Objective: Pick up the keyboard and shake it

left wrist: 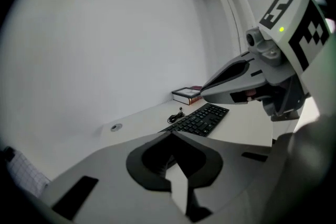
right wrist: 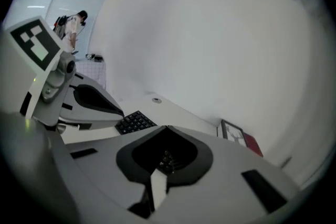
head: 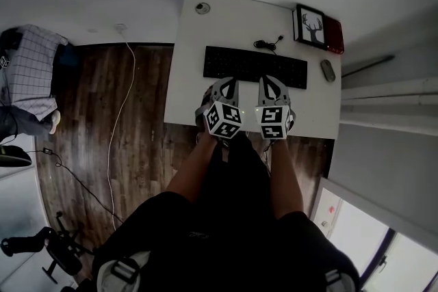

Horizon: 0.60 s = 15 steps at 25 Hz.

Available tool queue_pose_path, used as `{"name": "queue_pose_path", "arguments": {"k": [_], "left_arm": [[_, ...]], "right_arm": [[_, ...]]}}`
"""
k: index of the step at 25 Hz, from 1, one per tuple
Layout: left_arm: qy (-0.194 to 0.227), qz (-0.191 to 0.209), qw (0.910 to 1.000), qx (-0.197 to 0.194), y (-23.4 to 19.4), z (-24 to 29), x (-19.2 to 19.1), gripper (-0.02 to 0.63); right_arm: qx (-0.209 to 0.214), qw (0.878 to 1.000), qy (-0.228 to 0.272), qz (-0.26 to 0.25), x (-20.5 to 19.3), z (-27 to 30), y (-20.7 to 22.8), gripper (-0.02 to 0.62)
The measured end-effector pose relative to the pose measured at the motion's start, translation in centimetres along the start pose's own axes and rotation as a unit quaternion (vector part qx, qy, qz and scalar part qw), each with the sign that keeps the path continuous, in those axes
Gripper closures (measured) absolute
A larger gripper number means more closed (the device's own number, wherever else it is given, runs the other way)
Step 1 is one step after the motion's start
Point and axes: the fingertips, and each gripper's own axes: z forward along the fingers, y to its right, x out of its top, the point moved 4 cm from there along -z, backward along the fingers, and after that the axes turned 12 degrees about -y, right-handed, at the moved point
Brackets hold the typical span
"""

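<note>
Left gripper and right gripper, jaws shut and empty, hover just short of keyboard flat on tabletop, likely staging the pickup.

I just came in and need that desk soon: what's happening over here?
A person holds a claw tool in each hand over the near edge of a white desk. The left claw and right claw are both shut and empty. The black keyboard lies flat on the desk ahead of them, not yet picked up.
</note>
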Motion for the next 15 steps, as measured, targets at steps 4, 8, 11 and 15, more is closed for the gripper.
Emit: {"name": "queue_pose_path", "arguments": {"k": [4, 8, 11, 15], "left_arm": [[0.024, -0.017, 0.9995, -0.015, 2.0, -1.7, 0.2, 0.604], [0.046, -0.042, 0.998, -0.012, 3.6, -3.6, 0.5, 0.603], [0.075, -0.057, 0.9955, 0.003, 5.4, -5.6, 1.3, 0.604], [0.112, -0.081, 0.9902, 0.013, 9.5, -8.7, 2.8, 0.604]], "right_arm": [[-0.002, 0.998, 0.048, 0.035, -0.7, -3.1, 0.1, 0.574], [-0.01, 0.995, 0.09, 0.039, -1.2, -6.5, 0.5, 0.574], [-0.012, 0.992, 0.119, 0.046, -2.3, -9.7, 1.4, 0.574], [-0.023, 0.987, 0.153, 0.05, -5.1, -15.4, 3.2, 0.574]]}}
